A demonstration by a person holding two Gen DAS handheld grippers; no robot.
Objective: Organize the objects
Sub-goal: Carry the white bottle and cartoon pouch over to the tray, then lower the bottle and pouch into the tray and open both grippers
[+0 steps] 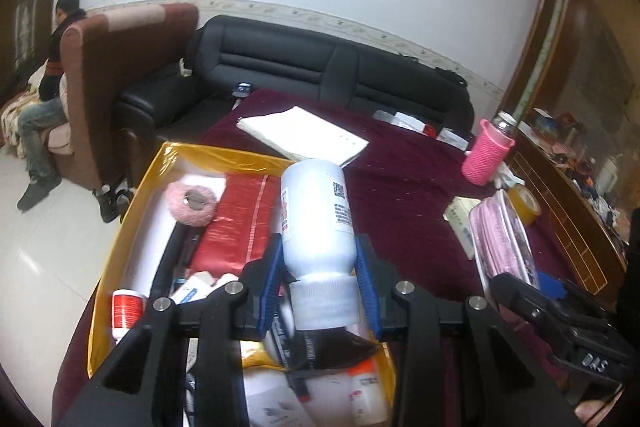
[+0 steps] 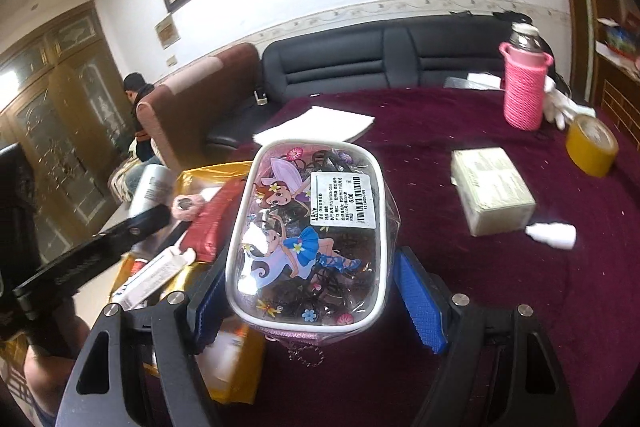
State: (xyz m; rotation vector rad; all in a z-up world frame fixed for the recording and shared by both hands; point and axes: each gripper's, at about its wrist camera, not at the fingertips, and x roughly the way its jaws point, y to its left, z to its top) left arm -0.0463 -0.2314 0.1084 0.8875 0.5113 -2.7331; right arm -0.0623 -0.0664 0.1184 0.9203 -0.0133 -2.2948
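- Left gripper [image 1: 320, 287] is clamped on a white bottle [image 1: 316, 211], its blue pads pinching the shoulder just above the ribbed white cap, which sits nearest the camera — the bottle's base points away, toward the sofa.
- The bottle hangs above the gold-lined box [image 1: 120, 223], over its near-right part, clear of the contents below.
- Down in that box: a red pouch [image 1: 236, 223] along the middle, a fluffy pink roll [image 1: 192, 205] at its far-left end, a small red-and-white bottle [image 1: 126, 307] by the near-left wall, and a jumble of tubes and packets under the gripper.
- Right gripper [image 2: 320, 287] has its jaws wide, and a clear zip pouch [image 2: 308, 231] with cartoon fairies and a barcode sticker sits between them. The left pad is against the pouch's side; on the right a gap shows between the blue pad and the pouch rim — I cannot tell whether that grip is firm.
- The pouch is lifted off the maroon tablecloth [image 2: 460, 287], just right of the box's edge.
- On the cloth to the right: a pale carton [image 2: 492, 195], a small white dropper bottle [image 2: 552, 235] just in front of it, a yellow tape roll [image 2: 592, 147], and a pink knitted bottle sleeve [image 2: 524, 91] standing upright at the back.
- A white paper pad [image 2: 316, 129] lies beyond the pouch, toward the black sofa [image 2: 380, 59].
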